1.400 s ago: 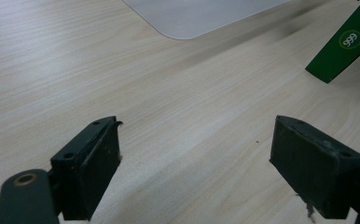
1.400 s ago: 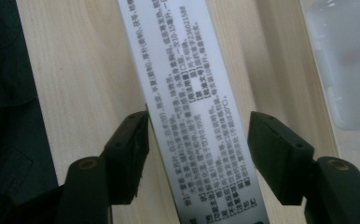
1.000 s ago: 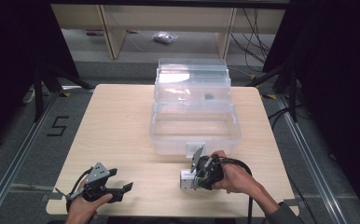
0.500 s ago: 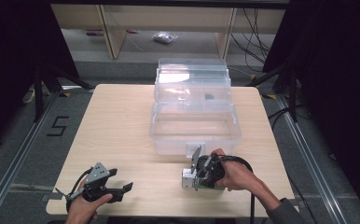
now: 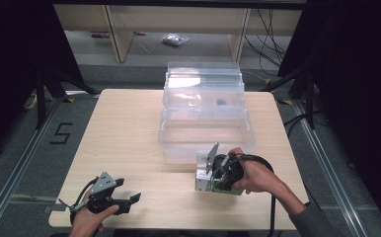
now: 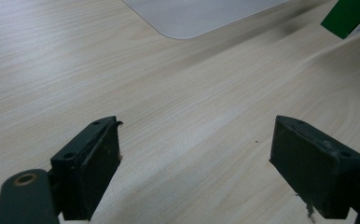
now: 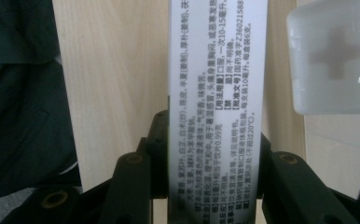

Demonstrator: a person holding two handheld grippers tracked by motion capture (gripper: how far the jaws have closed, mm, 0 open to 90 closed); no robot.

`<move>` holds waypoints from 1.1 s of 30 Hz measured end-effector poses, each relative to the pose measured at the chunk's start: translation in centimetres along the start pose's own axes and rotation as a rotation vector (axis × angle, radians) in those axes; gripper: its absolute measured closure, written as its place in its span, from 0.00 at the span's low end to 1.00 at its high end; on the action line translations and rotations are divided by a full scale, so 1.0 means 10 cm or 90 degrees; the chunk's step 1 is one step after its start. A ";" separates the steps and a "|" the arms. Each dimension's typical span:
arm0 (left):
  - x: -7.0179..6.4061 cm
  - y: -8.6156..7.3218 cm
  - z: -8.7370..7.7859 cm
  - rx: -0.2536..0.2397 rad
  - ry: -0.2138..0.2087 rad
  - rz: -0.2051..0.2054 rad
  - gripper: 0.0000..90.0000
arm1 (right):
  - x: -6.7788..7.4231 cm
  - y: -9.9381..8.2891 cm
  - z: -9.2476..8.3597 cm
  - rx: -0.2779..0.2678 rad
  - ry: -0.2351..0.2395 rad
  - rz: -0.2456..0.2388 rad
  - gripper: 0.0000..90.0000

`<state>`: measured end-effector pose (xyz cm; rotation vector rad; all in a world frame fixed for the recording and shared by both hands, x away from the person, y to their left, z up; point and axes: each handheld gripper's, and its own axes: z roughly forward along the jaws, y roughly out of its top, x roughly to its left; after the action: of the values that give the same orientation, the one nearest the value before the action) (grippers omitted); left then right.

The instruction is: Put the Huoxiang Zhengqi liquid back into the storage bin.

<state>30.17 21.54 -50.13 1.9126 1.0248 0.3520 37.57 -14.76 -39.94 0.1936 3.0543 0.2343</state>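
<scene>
A white carton with printed text and a green side (image 5: 201, 183) is gripped near the table's front right, just in front of the clear bin. My right gripper (image 5: 207, 177) is shut on it; a hand wraps the gripper body. In the right gripper view the carton (image 7: 215, 84) stands upright between the two black jaws of the right gripper (image 7: 211, 137), whose pads press both of its sides. My left gripper (image 5: 127, 191) rests at the front left of the table. Its jaws stand wide apart over bare wood, left gripper (image 6: 194, 158) open. The carton's green edge (image 6: 348, 16) shows at far right there.
A clear plastic bin (image 5: 206, 133) with its lid (image 5: 203, 81) folded back stands mid-table, a small dark item inside. Its latch (image 7: 332, 60) is close beside the carton. The wooden table (image 5: 124, 128) has bare room on the left. Shelving and cables lie beyond.
The right gripper with the carton has risen slightly and edged towards the bin. The left gripper has stayed where it was.
</scene>
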 end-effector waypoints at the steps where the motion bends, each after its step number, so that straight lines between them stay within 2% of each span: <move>1: 0.00 0.00 0.00 0.001 0.000 0.001 0.17 | -0.01 0.00 -0.02 -0.004 0.003 0.001 0.72; 2: 0.00 0.00 0.00 0.001 -0.001 0.002 0.17 | -0.01 0.00 -0.05 -0.002 0.001 0.018 0.72; 4: 0.00 0.00 -0.01 0.005 0.005 0.001 0.17 | -0.04 0.00 -0.08 -0.006 0.004 0.001 0.72; 5: 0.00 0.00 0.00 0.003 0.004 0.001 0.17 | -0.04 0.00 -0.11 -0.004 -0.001 0.018 0.72; 6: 0.00 0.00 0.00 0.003 0.004 0.001 0.17 | -0.06 0.00 -0.14 -0.007 0.002 0.009 0.72; 7: 0.00 0.00 0.00 0.002 0.003 0.001 0.17 | -0.06 -0.01 -0.16 -0.008 0.003 0.019 0.72; 10: 0.00 0.00 0.00 0.003 0.004 0.001 0.17 | -0.11 -0.02 -0.22 -0.015 0.006 0.014 0.72; 11: 0.00 0.00 0.00 0.001 0.001 0.001 0.17 | -0.11 -0.02 -0.25 -0.009 0.006 0.023 0.72; 13: 0.00 0.00 0.00 0.001 0.001 0.001 0.17 | -0.15 -0.02 -0.28 -0.015 0.010 0.000 0.72; 14: 0.00 0.00 0.00 0.001 0.001 0.001 0.17 | -0.15 -0.02 -0.28 -0.015 0.010 0.000 0.72; 15: 0.00 0.00 0.00 0.001 0.003 0.001 0.17 | -0.14 -0.02 -0.32 -0.005 0.004 0.023 0.72; 19: 0.00 0.00 0.00 0.003 0.004 0.000 0.17 | -0.20 -0.04 -0.42 -0.015 0.003 0.014 0.72; 25: 0.00 0.00 -0.01 0.008 0.005 0.003 0.17 | -0.28 -0.04 -0.56 -0.019 -0.003 0.023 0.72; 26: 0.01 0.00 -0.01 0.008 0.005 0.005 0.17 | -0.30 -0.04 -0.58 -0.019 -0.005 0.012 0.72; 27: 0.01 0.00 -0.01 0.008 0.005 0.005 0.17 | -0.31 -0.04 -0.62 -0.020 -0.007 0.018 0.72; 28: 0.01 0.00 -0.01 0.009 0.005 0.004 0.17 | -0.31 -0.04 -0.65 -0.016 -0.011 0.038 0.72; 29: 0.01 0.00 0.00 0.007 0.004 0.003 0.17 | -0.34 -0.03 -0.68 -0.019 -0.009 0.023 0.72; 30: 0.01 0.00 0.00 0.007 0.003 0.003 0.17 | -0.35 -0.03 -0.71 -0.015 -0.017 0.028 0.72; 31: 0.01 0.00 0.00 0.007 0.004 0.003 0.17 | -0.39 -0.02 -0.73 -0.021 -0.017 0.005 0.72; 32: 0.01 0.00 0.00 0.007 0.004 0.003 0.17 | -0.38 -0.03 -0.75 -0.014 -0.018 0.028 0.72; 33: 0.01 0.00 0.00 0.007 0.004 0.004 0.17 | -0.39 -0.02 -0.79 -0.014 -0.022 0.035 0.72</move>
<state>30.18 21.63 -50.14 1.9254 1.0270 0.3558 40.81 -16.59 -31.97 0.2779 3.0139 0.2638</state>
